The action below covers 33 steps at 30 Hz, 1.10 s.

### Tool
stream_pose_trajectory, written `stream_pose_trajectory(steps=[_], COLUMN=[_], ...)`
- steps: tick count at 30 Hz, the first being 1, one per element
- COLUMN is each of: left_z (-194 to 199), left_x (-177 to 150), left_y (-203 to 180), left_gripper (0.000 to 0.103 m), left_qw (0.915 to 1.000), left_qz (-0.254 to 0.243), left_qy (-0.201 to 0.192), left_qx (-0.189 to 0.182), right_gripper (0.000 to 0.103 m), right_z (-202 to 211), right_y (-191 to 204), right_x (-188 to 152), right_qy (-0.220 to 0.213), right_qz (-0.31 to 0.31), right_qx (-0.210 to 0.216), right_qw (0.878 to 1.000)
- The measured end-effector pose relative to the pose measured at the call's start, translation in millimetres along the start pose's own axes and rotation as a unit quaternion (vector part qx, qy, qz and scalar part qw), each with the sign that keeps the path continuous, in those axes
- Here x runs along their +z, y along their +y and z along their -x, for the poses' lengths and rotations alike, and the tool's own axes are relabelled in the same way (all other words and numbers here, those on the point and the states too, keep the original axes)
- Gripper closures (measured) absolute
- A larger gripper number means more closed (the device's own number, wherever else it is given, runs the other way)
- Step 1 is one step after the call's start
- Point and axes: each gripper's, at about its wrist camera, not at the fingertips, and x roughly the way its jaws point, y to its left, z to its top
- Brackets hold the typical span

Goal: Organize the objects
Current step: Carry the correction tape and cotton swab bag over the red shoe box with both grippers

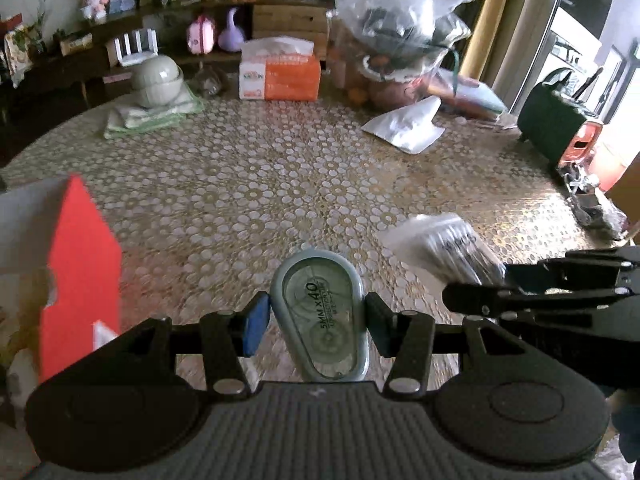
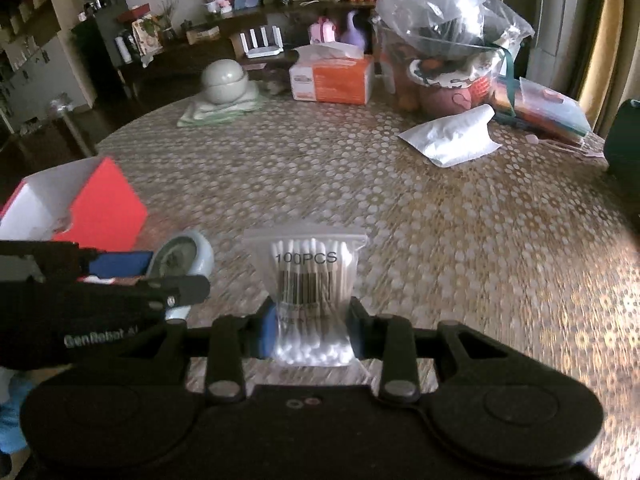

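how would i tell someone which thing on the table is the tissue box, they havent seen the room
Look to the far edge of the round table with the gold-and-white patterned cloth, in front of the dark shelf. The tissue box sits between the pale green lidded bowl on folded cloths and the pile of clear plastic bags. It alone is orange and white, with a white tissue sticking out on top.
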Motion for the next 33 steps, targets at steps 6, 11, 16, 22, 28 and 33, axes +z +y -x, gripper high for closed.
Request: stream_pose_trajectory(steps=[6,11,16,22,28,33], left_z=[47,80,106,132,151,160], left_x=[-17,-26,-36,-47,-56,-60], left_y=[9,19,37,76,124,161], left_gripper=[0.052,0.052,0.052,0.052,0.052,0.052], left_qw=[0.9998,0.9994,0.9988,0.9977,0.9962,0.9948], left_qz=[0.006,0.004,0.008,0.022,0.042,0.051], left_qy=[-0.018,-0.035,-0.048,-0.06,-0.063,-0.062], left_qx=[-0.001,0.001,0.005,0.021,0.043,0.063], right_gripper=[0.069,0.069,0.069,0.069,0.069,0.069], right_z=[36,57,69,72,61,46], right_y=[27,57,91,135,185,219], right_x=[-16,-23,-28,-24,-12,1], right_qy=[-0.013,-0.021,-0.031,-0.034,-0.039,-0.037], right_qz=[0.014,0.035,0.056,0.076,0.105,0.12], right_qx=[0.0,0.004,0.012,0.033,0.058,0.072], right_qw=[1.0,0.999,0.998,0.996,0.992,0.989])
